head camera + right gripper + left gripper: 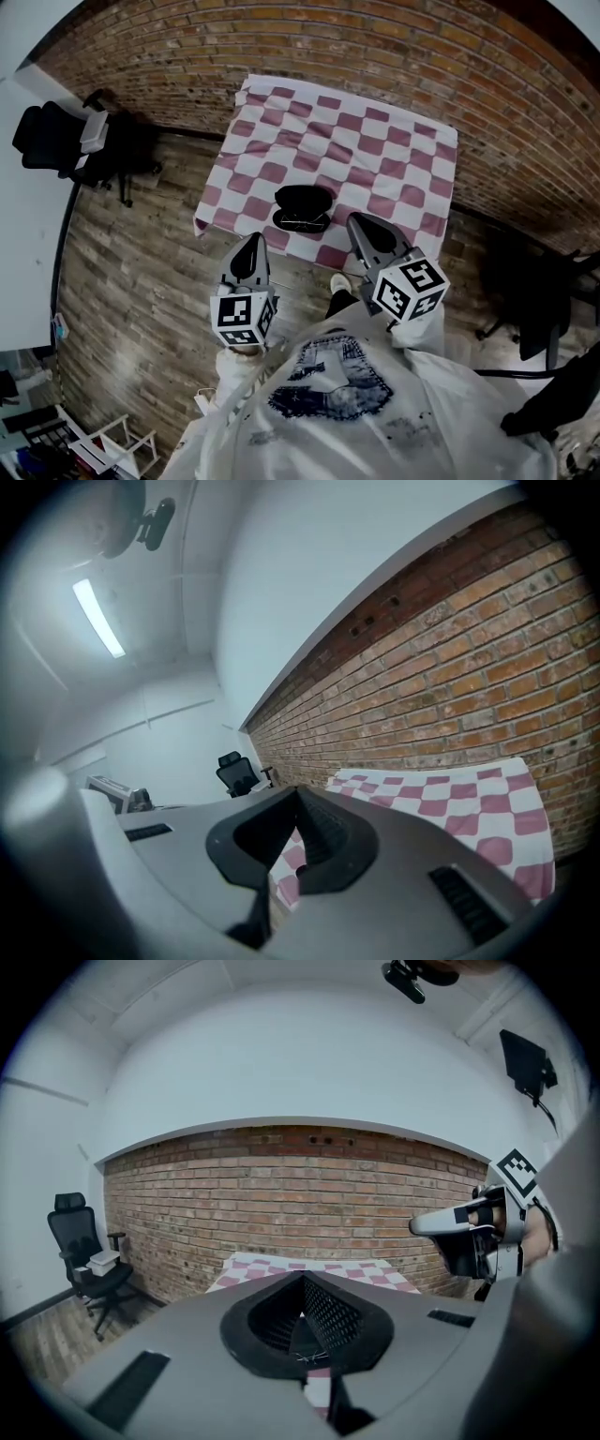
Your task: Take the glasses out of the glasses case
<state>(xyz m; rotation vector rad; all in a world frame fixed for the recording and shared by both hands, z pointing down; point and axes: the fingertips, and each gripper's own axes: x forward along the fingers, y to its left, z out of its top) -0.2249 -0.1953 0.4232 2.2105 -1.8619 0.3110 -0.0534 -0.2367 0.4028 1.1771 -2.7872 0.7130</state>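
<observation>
- The glasses case [302,199] lies open on the pink-and-white checkered tablecloth [375,141], near the table edge closest to the person. Its lid is tipped back towards the brick wall [281,47].
- The glasses [300,222] appear to sit in the nearer, lower half of the case. Only a pale glint shows there, and the frame and temples are too small to make out.
- The left gripper [254,240] hangs short of the table edge, on the near left of the case and not touching it. Its jaws are pressed together with nothing between them.
- The right gripper [360,221] hovers over the near edge of the cloth, just right of the case and also clear of it. In its own view the jaw tips meet and hold nothing.
- Handling, as a judgement:
  - The glasses are probably light and fragile, with slippery lenses that smear and thin arms that bend.
  - The best hold is likely on the bridge or the thick front corner of the frame, taken with a gentle pinch, never on a lens.
  - The case looks like a rigid, smooth, light shell that would slide on the cloth, so one gripper may need to steady its rim while the other lifts.
  - Both pairs of jaws would have to open first.
</observation>
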